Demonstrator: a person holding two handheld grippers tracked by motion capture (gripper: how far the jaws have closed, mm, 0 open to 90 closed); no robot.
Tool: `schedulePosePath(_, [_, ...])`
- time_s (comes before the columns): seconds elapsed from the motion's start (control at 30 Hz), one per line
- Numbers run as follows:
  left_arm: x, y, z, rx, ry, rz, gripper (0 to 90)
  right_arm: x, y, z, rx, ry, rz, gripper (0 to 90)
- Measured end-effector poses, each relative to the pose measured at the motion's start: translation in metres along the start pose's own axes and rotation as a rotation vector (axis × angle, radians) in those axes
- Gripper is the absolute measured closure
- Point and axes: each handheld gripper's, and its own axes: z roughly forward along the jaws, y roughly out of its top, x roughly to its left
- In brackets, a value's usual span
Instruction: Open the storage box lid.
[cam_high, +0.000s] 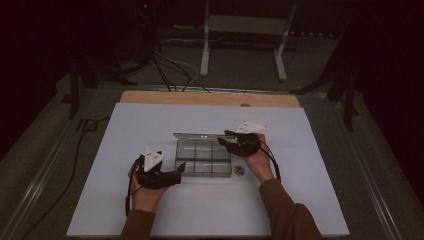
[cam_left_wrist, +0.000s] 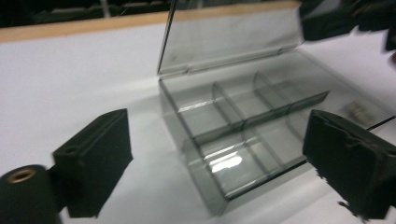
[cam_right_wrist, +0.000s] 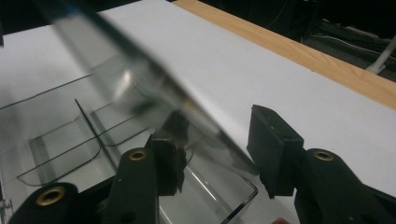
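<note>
The clear plastic compartment box (cam_high: 204, 159) sits near the middle of the white sheet (cam_high: 125, 150) covering my counter, its hinged lid (cam_left_wrist: 229, 37) standing up from the far edge. I have my right gripper (cam_high: 227, 137) at the lid's right end, jaws partly open with the lid's edge between them; I can't tell whether the pads press on it, though it looks placed to keep the lid from dropping. My left gripper (cam_high: 181, 167) sits at the box's near left corner, jaws wide and empty, probably to brace the base. A small metal piece (cam_high: 239, 170) lies just beside the box's right side.
</note>
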Motion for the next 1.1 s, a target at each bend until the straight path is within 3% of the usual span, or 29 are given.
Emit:
schedulePosePath(0.13, [-0.001,-0.005,0.002,0.006,-0.007,0.003,3.5,-0.002,-0.001,0.001,-0.014,0.001,0.025,55.5])
schedulePosePath(0.33, [0.002,-0.011,0.009,0.035,0.013,-0.016,3.0,-0.005,0.000,0.002,-0.024,0.004,0.047,55.7])
schedulePosePath(0.5, [0.002,-0.013,0.014,0.044,-0.003,-0.037,3.0,-0.007,0.000,0.003,-0.030,0.002,0.057,56.0])
schedulePosePath(0.87, [0.004,-0.013,0.017,0.038,0.030,-0.056,9.5,-0.012,0.001,0.005,-0.047,0.005,0.087,56.7])
schedulePosePath(0.97, [0.002,-0.013,0.017,0.028,0.036,-0.054,19.3,-0.015,0.000,0.006,-0.053,0.018,0.112,56.9])
schedulePosePath(1.1, [-0.002,-0.013,0.016,0.013,0.068,-0.036,44.5,-0.017,0.000,0.006,-0.051,0.019,0.118,57.9])
